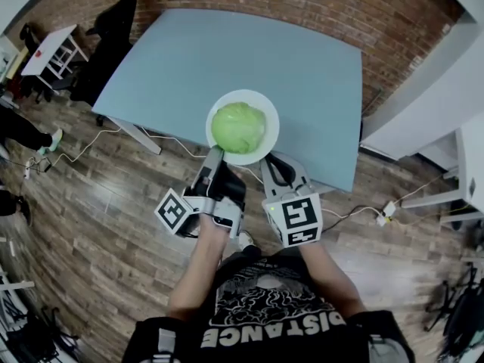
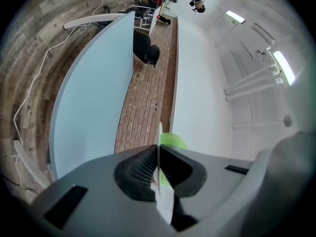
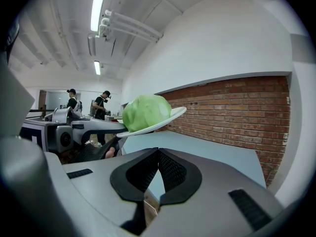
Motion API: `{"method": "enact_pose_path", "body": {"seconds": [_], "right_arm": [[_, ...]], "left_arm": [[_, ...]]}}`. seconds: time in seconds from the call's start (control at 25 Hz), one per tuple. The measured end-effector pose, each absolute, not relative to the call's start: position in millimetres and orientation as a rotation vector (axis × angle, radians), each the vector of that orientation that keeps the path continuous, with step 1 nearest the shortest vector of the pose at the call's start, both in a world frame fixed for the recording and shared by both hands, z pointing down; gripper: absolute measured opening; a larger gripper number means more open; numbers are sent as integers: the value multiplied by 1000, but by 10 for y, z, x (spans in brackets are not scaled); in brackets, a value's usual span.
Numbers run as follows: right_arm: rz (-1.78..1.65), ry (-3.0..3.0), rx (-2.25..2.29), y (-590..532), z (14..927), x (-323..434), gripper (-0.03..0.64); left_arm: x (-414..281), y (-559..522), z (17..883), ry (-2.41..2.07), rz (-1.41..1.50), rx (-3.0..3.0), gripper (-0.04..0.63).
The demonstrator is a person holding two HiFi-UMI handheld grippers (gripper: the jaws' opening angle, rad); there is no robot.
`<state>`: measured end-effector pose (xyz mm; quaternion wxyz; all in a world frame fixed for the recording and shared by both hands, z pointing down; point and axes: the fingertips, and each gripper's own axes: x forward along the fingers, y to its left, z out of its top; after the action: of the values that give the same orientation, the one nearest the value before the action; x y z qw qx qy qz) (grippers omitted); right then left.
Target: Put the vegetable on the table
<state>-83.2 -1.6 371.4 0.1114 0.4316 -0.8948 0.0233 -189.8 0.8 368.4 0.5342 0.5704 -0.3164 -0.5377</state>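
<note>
My left gripper is clamped on the near rim of a white plate. A pale green head of cabbage sits in the middle of the plate; it could be lettuce, as the leaves are too soft to tell. In the head view the plate hangs over the near edge of the light blue table.

The left gripper view adds what that one hides. There the plate shows edge-on as a thin white line pinched between my ribbed pads, with the green just past it.

My right gripper sits just beside the plate's rim, jaws pressed together at the tips with nothing in them. Its own view shows the plate tilted and raised off the tabletop, clear of those jaws. Two people stand far behind.
</note>
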Motion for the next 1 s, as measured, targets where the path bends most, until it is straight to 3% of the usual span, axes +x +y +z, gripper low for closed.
{"method": "enact_pose_path", "body": {"seconds": [1.0], "right_arm": [[60, -2623, 1275, -438, 3832, -1074, 9]], "left_arm": [[-2182, -417, 3814, -754, -1281, 1349, 12]]}}
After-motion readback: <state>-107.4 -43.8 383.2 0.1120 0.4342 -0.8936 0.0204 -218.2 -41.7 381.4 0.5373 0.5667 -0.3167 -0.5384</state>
